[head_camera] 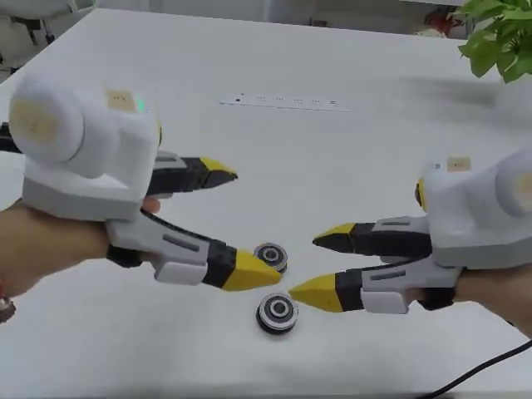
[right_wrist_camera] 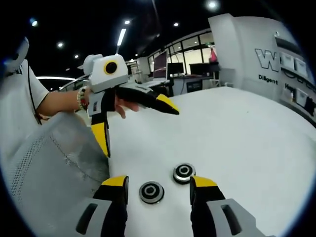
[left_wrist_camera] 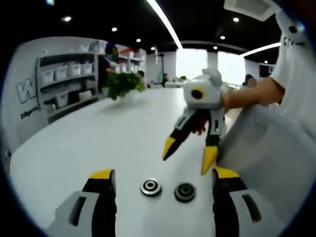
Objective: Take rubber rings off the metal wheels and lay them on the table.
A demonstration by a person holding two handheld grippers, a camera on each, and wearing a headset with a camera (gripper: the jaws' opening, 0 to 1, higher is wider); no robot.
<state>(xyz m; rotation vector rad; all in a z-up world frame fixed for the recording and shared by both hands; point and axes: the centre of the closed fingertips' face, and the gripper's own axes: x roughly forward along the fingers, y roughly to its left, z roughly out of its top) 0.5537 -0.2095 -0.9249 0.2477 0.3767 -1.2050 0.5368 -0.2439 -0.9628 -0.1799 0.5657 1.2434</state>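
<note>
Two small metal wheels with dark rubber rings lie flat on the white table (head_camera: 349, 166). The far wheel (head_camera: 271, 256) (left_wrist_camera: 150, 187) (right_wrist_camera: 184, 173) sits just past the near wheel (head_camera: 277, 312) (left_wrist_camera: 185, 192) (right_wrist_camera: 151, 192). My left gripper (head_camera: 241, 223) (left_wrist_camera: 164, 174) comes in from the left, open, its lower jaw tip close beside the far wheel. Opposite it, my right gripper (head_camera: 307, 266) (right_wrist_camera: 159, 181) is open too, its lower tip just right of the near wheel. Nothing is held between either pair of jaws. The two grippers point at each other.
A white power strip (head_camera: 283, 101) lies farther back on the table. A green plant (head_camera: 499, 37) (left_wrist_camera: 121, 84) stands at the far right corner. A black cable (head_camera: 482, 370) crosses the near right edge. Shelves with bins (left_wrist_camera: 64, 84) stand beyond the table.
</note>
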